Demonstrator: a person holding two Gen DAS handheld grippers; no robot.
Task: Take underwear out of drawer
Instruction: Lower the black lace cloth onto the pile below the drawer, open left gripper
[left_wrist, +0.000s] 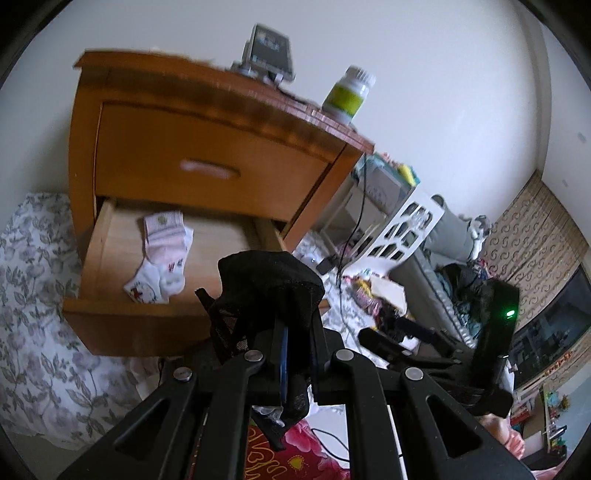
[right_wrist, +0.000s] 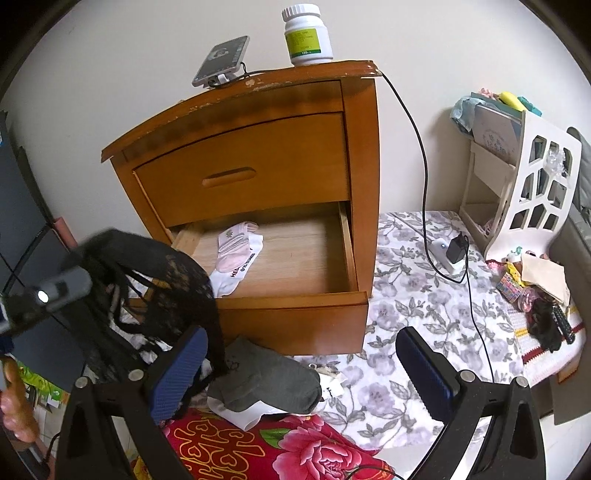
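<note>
Left gripper (left_wrist: 295, 328) fingers pinch black underwear (left_wrist: 266, 288); right gripper (right_wrist: 303, 354) fingers spread; open drawer (right_wrist: 295, 306) holds socks (right_wrist: 238, 254).

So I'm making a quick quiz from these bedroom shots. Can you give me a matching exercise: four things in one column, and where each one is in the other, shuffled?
Things:
1. black underwear
2. white and pink socks
3. white pill bottle
4. grey sock

Places:
A. on top of the nightstand
B. on the bed in front of the nightstand
C. clamped in the left hand-held gripper
D. inside the open lower drawer

Pairs: 1-C, 2-D, 3-A, 4-B
</note>
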